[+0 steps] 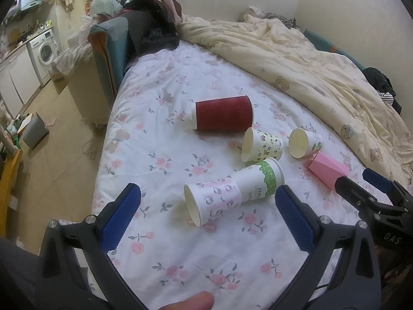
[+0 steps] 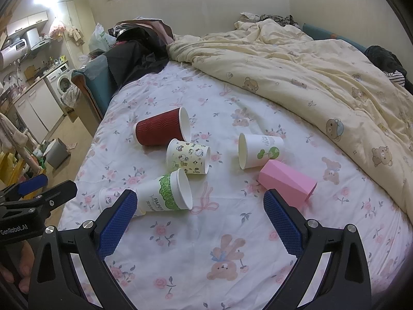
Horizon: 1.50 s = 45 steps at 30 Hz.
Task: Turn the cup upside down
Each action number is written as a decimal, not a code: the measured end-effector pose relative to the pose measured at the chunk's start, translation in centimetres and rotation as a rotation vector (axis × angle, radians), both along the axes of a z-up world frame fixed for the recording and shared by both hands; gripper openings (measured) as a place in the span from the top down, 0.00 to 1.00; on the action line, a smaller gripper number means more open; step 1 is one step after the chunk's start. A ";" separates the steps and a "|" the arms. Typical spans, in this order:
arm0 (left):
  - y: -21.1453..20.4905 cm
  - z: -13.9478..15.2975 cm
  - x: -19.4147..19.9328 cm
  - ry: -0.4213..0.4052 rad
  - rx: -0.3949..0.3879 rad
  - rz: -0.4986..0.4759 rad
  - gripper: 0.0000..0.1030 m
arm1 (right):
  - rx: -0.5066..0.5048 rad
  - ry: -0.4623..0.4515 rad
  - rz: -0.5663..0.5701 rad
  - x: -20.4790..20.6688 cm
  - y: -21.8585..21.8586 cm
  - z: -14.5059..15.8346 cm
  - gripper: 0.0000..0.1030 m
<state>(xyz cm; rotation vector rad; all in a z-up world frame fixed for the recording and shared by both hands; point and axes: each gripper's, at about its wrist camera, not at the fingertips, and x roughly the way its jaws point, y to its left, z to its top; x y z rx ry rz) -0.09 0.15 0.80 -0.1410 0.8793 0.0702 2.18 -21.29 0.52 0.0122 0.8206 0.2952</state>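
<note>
Your left gripper (image 1: 207, 208) and right gripper (image 2: 200, 208) are both hovering wide apart over the bed (image 1: 160, 129), gripping nothing. Six cups are lying on their sides ahead; the pink-striped cup (image 1: 214, 201) is resting between your left fingers.

Both grippers hung side by side, left gripper (image 1: 207, 206) and right gripper (image 2: 200, 209) each with jaws spread wide, empty.

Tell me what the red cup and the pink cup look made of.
Red cup: likely paper, matte, with a wavy ribbed sleeve and a white inside. Pink cup: probably hard plastic, with smooth flat facets and sharp edges; this one is less certain.
</note>
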 end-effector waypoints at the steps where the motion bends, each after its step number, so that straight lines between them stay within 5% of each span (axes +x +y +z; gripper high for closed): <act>1: 0.0 0.0 0.0 0.000 -0.001 0.001 0.00 | 0.001 0.001 0.001 -0.1 0.1 0.0 0.02; 34: 0.4 0.8 -0.1 -0.016 0.003 0.000 0.00 | -0.020 0.028 0.020 0.2 0.7 -0.1 0.02; 45: 4.2 2.6 4.8 0.034 0.016 0.081 0.00 | -0.037 0.048 0.157 5.9 2.9 2.8 0.02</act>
